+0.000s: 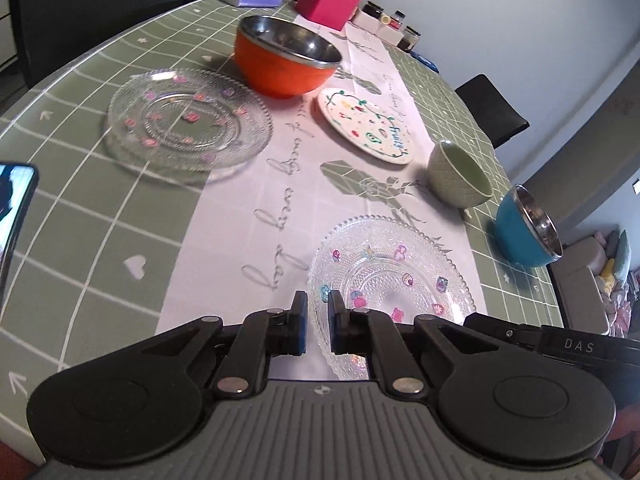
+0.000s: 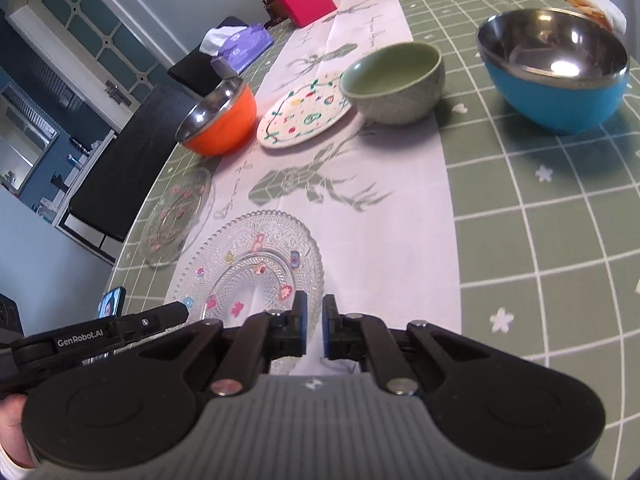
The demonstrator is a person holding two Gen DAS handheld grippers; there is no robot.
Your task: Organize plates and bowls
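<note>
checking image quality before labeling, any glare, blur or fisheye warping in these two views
Left wrist view: grid lines on the tablecloth bow strongly toward the edges, and the far glass plate looks slightly soft. Right wrist view: a bright glare spot sits inside the blue bowl, which throws a soft shadow on the cloth; dark vignetting fills the corners, and the horizon tilts.

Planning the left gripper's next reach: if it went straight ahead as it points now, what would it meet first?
Probably the near glass plate: the left gripper is open, just short of its near rim. How high it sits above the plate is unclear.
</note>
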